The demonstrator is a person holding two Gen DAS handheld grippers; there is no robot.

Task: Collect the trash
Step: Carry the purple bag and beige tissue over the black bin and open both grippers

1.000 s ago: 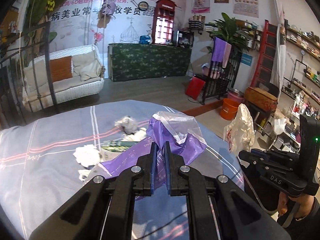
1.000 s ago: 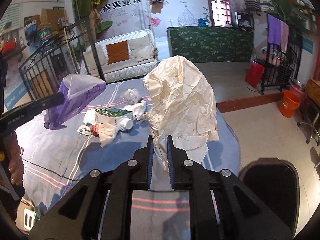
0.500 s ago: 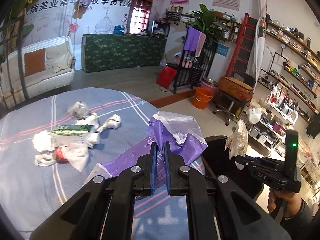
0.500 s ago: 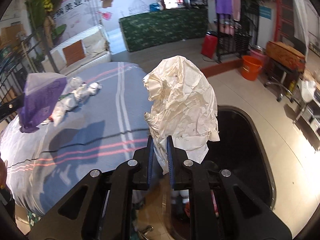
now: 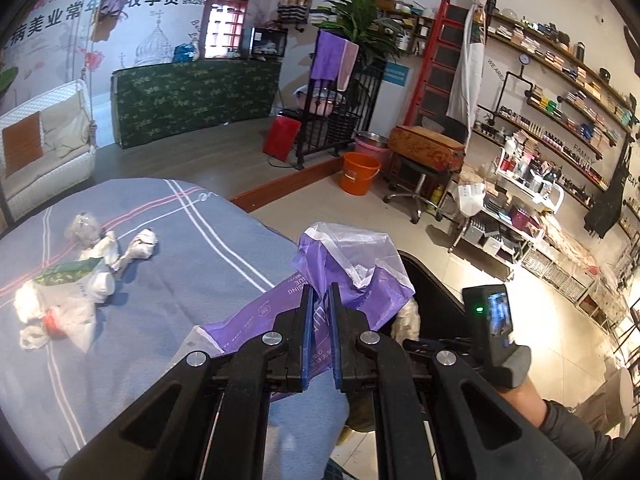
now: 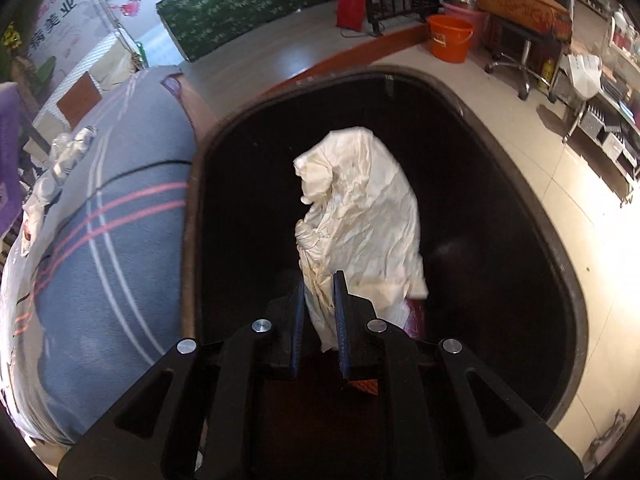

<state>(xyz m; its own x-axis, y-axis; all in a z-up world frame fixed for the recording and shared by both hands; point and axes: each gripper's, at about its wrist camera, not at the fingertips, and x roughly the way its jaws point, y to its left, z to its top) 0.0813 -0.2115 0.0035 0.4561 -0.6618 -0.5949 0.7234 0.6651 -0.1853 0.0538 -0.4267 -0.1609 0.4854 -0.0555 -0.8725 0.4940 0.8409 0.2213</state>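
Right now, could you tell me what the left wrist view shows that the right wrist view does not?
Only the left wrist view shows the left gripper shut on the purple bag, and the wall shelves. Only the right wrist view shows the bin's dark inside, with the right gripper holding the crumpled white paper over it. Both show the bedspread, its trash pile and the orange bucket.

Hanging crumpled between the right jaws, a cream-white paper wad [image 6: 360, 216]; bunching between the left jaws, a purple and clear plastic bag [image 5: 352, 264].
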